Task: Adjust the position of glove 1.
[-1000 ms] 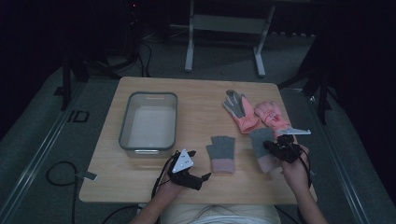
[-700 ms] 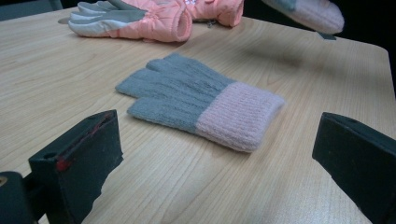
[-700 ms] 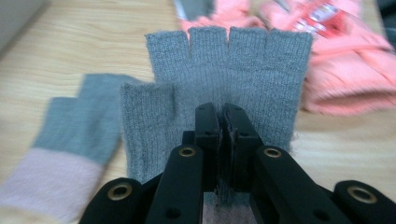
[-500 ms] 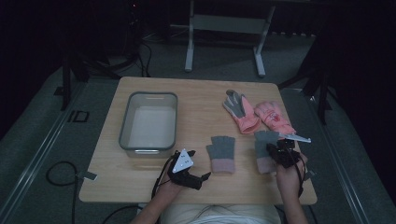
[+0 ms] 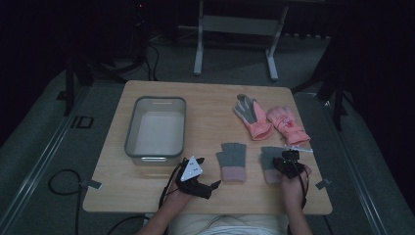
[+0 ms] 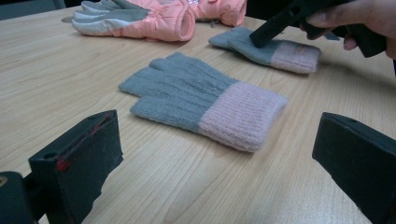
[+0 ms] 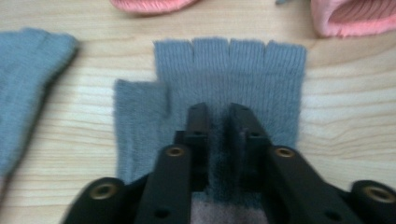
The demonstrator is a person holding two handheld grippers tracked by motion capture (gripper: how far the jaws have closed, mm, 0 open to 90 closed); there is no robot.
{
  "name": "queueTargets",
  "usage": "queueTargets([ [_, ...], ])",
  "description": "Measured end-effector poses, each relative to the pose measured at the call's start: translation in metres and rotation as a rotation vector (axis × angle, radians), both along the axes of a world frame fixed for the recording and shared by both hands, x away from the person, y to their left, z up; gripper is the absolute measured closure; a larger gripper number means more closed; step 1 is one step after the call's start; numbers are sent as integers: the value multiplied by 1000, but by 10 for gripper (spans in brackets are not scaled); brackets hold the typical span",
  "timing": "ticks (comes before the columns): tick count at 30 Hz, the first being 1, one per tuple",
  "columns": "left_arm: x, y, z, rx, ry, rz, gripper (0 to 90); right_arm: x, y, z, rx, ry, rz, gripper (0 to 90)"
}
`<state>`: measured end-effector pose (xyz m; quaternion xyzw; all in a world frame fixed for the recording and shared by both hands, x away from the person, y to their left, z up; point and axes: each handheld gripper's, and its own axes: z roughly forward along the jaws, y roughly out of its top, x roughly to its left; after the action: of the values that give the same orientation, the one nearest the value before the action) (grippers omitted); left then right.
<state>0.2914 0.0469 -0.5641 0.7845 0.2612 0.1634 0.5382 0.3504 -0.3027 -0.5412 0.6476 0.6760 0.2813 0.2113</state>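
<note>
Nearest the person, the left claw (image 5: 211, 186) rests low over the light wooden tabletop (image 5: 205, 105) with its jaws spread wide and empty, pointed at the left grey knitted fingerless glove with a pink cuff (image 5: 232, 160), apparently waiting its turn. Just right of that glove lies its match, the right grey knitted glove with a pink cuff (image 7: 219, 88), flat with its finger openings pointing away. The right claw (image 7: 218, 116) presses down on its palm; the jaws have just been opening slightly, a narrow ridge of knit between them, likely to pinch up the fabric. Beyond the grey pair lie two padded pink winter gloves (image 5: 270, 120), and far to their left stands a clear plastic tub (image 5: 156, 128), probably the destination.
</note>
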Motion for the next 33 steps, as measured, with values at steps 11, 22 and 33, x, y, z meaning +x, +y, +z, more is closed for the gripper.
queueTargets([
  [11, 0, 0, 0, -5, 3, -6, 10, 2, -14, 35, -9, -53, 139, 686],
  [22, -1, -1, 0, -5, -11, -5, 11, 13, -17, 32, -109, -8, 410, 659],
  [33, -1, -1, 0, -1, -8, -1, 10, 7, -31, 20, -98, 10, 519, 638],
])
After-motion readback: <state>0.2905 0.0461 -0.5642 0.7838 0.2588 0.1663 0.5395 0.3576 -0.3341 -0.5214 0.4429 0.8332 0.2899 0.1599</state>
